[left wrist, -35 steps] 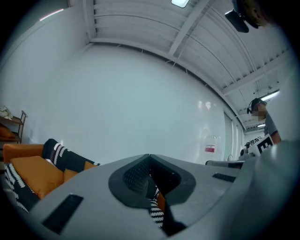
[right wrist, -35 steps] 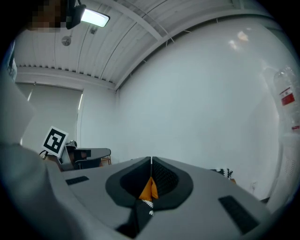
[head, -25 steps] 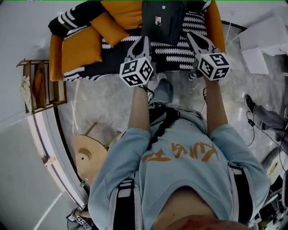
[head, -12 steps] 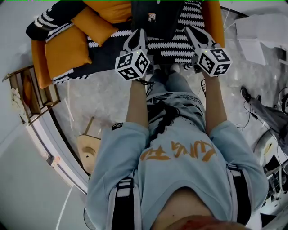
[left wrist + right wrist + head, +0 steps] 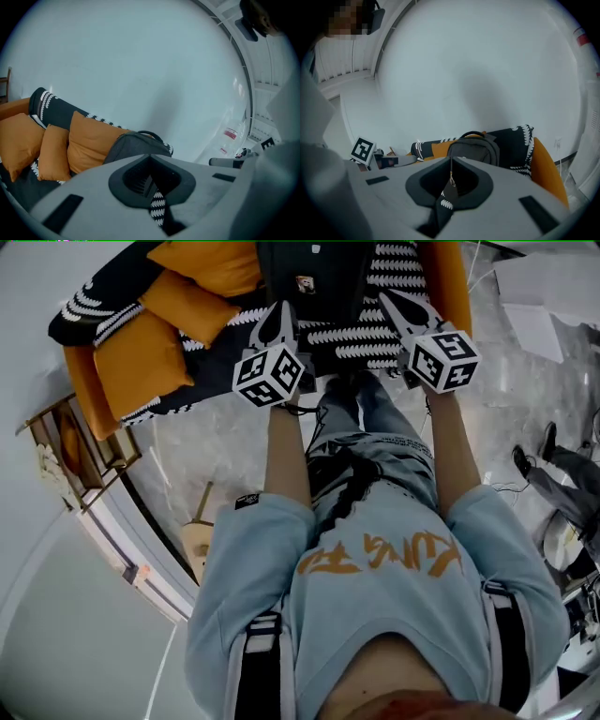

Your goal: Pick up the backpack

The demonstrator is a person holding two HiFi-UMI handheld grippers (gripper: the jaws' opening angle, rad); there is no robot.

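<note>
Head view: the dark grey backpack stands upright on a sofa with orange upholstery, at the top edge of the picture, on a black throw with white zigzag rows. Two orange cushions lie on the sofa to the left of the backpack. The left claw points at the backpack's lower left corner and the right claw at its lower right side, so the backpack lies between the two tips. Each tip is near the backpack; whether either touches it I cannot tell. Below the backpack are the sofa's front edge and a pale marbled floor.

Left gripper view: the left claw has its jaws pressed together to a point, with nothing between them. The backpack rises just past the tip, with its carry handle at the top and a pale wall behind it. Three orange cushions lean to the left of the backpack.

Right gripper view: the right claw is likewise closed and empty. The backpack sits straight beyond the tip. The black throw hangs to its right.
</note>
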